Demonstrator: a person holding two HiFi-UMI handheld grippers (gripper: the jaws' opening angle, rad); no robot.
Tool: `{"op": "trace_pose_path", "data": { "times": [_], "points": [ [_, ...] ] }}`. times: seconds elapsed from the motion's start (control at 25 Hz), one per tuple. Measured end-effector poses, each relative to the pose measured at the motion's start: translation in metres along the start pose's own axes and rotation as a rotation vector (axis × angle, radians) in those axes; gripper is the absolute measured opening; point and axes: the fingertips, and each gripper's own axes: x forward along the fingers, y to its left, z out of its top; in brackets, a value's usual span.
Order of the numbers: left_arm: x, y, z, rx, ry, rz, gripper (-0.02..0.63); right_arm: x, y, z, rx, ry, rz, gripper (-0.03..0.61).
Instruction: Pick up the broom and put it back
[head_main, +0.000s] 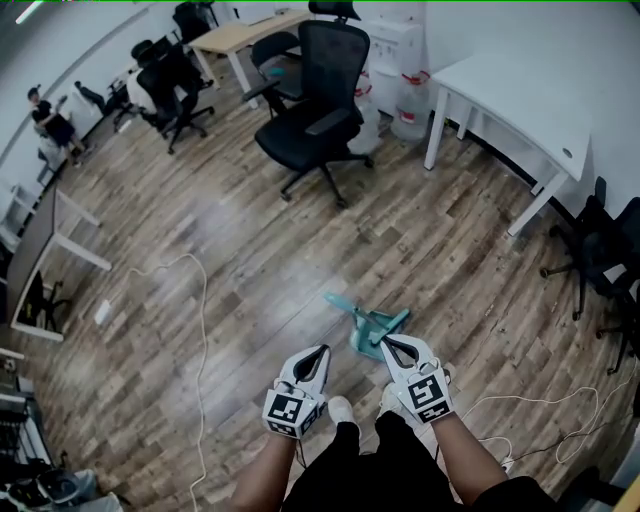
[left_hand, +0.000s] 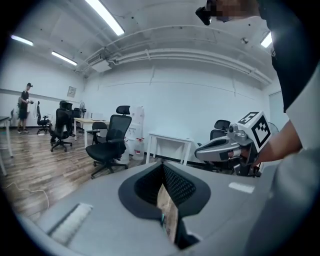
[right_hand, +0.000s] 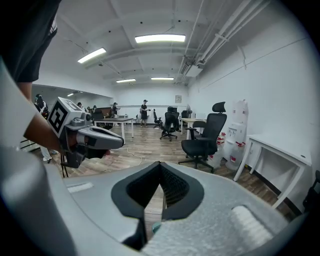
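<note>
A teal broom lies flat on the wooden floor just ahead of me, its thin handle running up and to the left. Both grippers hang side by side above the floor on the near side of it. My left gripper is a little left of the broom head, jaws together and empty. The tip of my right gripper is right at the broom head's near edge, shut with nothing held. In the right gripper view, the shut jaws leave a slit through which a teal speck shows.
A black office chair stands ahead, with a white table and water bottles to its right. White cables trail over the floor on both sides. More chairs stand at the right wall. A person is far left.
</note>
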Motion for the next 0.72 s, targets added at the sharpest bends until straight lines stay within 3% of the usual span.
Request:
{"op": "trace_pose_path", "data": {
  "times": [0.6,0.72],
  "points": [
    [0.026,0.041,-0.061,-0.037,0.107,0.082,0.018,0.071,-0.013,-0.071,-0.056,0.15,0.056,0.005],
    [0.034,0.044,-0.07,-0.022,0.126,0.073,0.018,0.084,-0.017,-0.084,-0.06,0.171,0.062,0.044]
  ]
}}
